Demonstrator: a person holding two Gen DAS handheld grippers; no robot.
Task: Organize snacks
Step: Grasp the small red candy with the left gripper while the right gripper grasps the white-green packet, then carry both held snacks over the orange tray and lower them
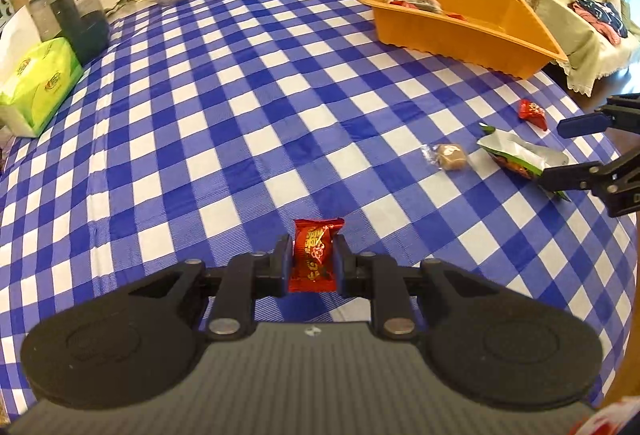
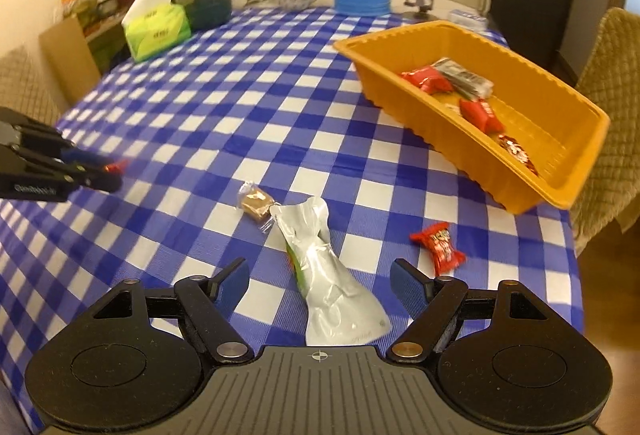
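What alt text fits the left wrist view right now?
The left gripper is shut on a red candy above the checked tablecloth. Ahead to the right sits an orange tray with snacks; the open right gripper straddles a silver packet.

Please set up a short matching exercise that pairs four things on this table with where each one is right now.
Things:
1. red candy
2. silver pouch
3. black-wrapped bar
4. toffee in clear wrap

Places:
A. inside the orange tray
B. clamped in the left gripper
C. loose on the cloth, beside the pouch's far end
D. lying between the open fingers of the right gripper

Pairs: 1-B, 2-D, 3-A, 4-C
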